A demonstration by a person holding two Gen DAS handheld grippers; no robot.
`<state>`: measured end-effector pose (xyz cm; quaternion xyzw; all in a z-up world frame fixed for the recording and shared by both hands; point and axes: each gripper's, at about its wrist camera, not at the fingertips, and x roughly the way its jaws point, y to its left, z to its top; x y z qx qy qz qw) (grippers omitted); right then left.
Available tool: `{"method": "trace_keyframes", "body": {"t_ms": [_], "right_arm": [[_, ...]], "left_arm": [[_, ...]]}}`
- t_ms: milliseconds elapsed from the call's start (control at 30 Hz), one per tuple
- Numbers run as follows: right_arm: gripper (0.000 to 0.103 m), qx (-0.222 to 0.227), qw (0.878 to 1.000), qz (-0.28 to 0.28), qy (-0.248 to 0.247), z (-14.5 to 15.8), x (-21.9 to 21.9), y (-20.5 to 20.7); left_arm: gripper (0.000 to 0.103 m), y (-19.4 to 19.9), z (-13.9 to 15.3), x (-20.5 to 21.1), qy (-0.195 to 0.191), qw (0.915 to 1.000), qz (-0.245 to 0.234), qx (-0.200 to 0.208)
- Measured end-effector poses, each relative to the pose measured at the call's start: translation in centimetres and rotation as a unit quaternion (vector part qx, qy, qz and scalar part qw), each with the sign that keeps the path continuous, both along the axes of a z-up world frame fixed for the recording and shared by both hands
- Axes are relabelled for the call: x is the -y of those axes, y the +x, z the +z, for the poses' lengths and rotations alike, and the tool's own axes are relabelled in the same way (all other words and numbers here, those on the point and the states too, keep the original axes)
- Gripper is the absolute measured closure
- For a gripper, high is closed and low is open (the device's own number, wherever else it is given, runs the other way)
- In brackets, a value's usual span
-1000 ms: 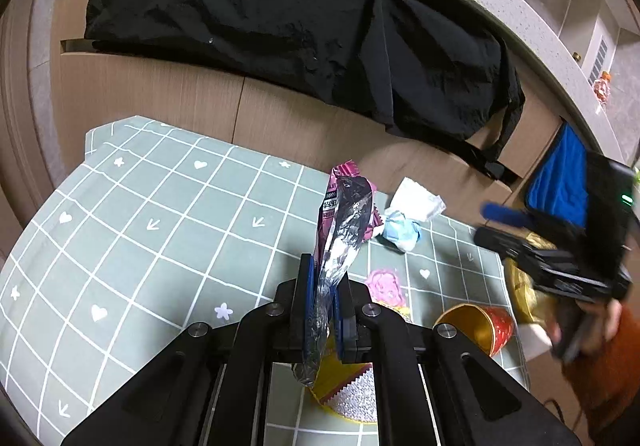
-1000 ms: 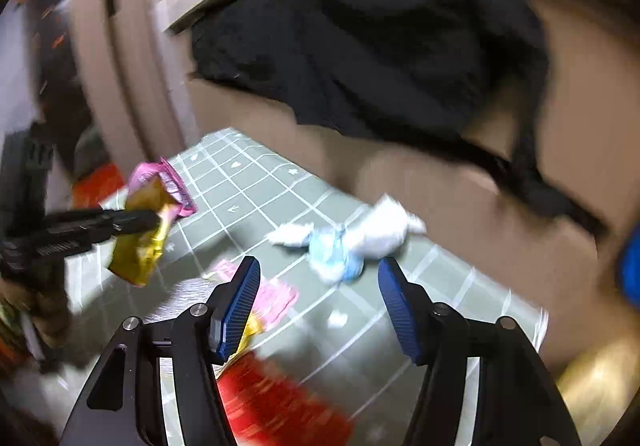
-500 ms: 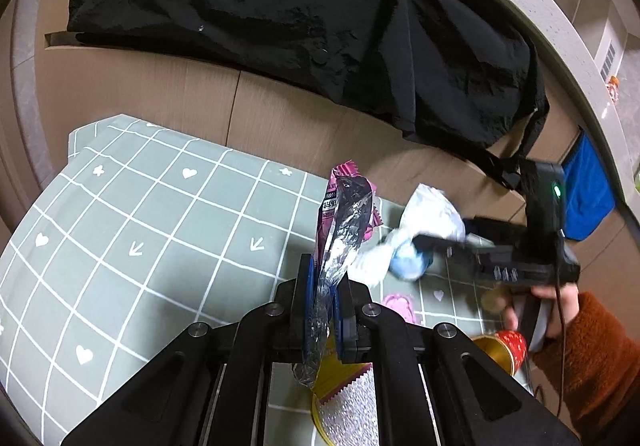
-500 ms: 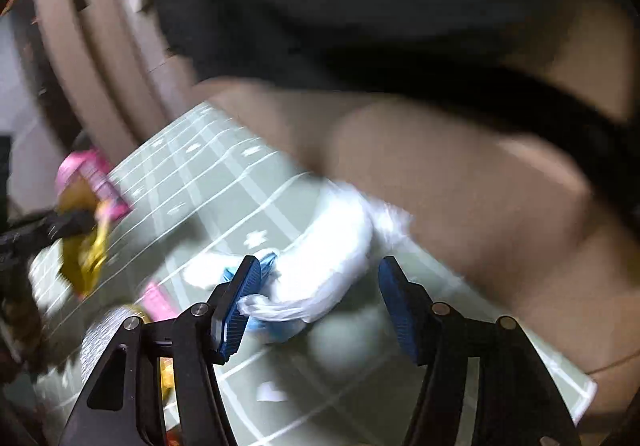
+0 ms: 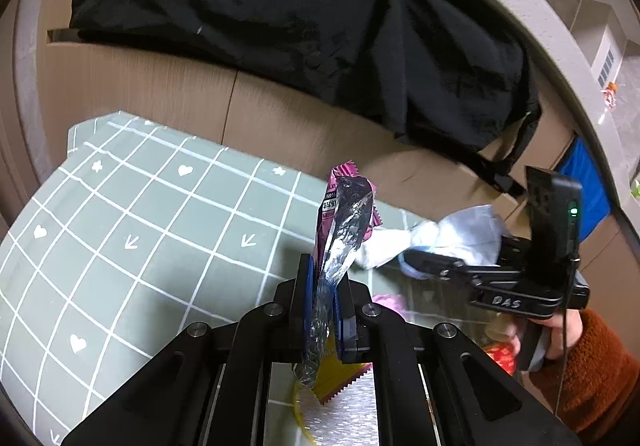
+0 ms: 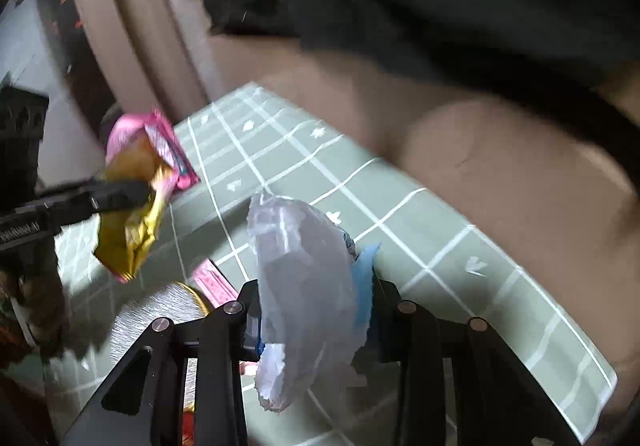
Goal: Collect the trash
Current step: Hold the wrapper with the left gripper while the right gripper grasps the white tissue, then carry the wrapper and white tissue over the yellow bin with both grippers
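My left gripper [image 5: 322, 310] is shut on a crumpled foil snack wrapper [image 5: 344, 222], silver inside and pink outside, which sticks up from the jaws. In the right wrist view the same wrapper [image 6: 136, 198] looks yellow and pink, hanging from the left gripper [image 6: 136, 190] at the left. My right gripper [image 6: 316, 310] is closing its jaws on a white crumpled wad [image 6: 300, 278] with a blue scrap against the right pad. The wad fills the gap between the pads. In the left wrist view the right gripper [image 5: 412, 262] holds that wad [image 5: 460, 234] over the green mat [image 5: 140, 246].
On the mat lie a gold and silver wrapper [image 5: 344, 406], a pink wrapper [image 6: 212, 282] and a red item [image 5: 500, 356]. A black garment [image 5: 280, 6] drapes over brown cardboard behind the mat. A hand in an orange sleeve [image 5: 592, 378] holds the right gripper.
The right gripper came down over the white and blue wad and narrowed its jaws around it. The left gripper kept its hold on the foil wrapper and drifted a little.
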<state>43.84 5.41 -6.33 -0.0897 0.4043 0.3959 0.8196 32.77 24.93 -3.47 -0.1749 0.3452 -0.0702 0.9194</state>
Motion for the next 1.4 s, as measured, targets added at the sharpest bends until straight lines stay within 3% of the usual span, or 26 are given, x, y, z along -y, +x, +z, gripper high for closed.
{"method": "trace_keyframes", "body": {"t_ms": [167,367,633,1133,1400], "right_arm": [[0.070,0.028,0.998,-0.046,0.028,4.3,3.4,-2.5],[0.070,0.089,0.994,-0.057,0.027,9.4,6.2,-7.3],[0.070,0.155,0.981,-0.115,0.033,14.2,12.9,-12.3],[0.070,0.202,0.947,-0.246,0.048,17.4,26.0,-16.9],[0.070,0.215,0.930,-0.294,0.045,17.4,31.0,-18.4]], "left_arm": [[0.094,-0.9,3.4,2.3,0.019,0.9989,0.000,0.042],[0.094,-2.6,7.6,6.6,0.051,0.9946,-0.005,0.090],[0.094,-4.8,11.7,13.7,0.076,0.9861,-0.034,0.143],[0.094,-4.8,14.7,27.3,0.057,0.9696,-0.146,0.188],[0.094,-4.7,15.3,32.6,0.057,0.9627,-0.162,0.209]]}}
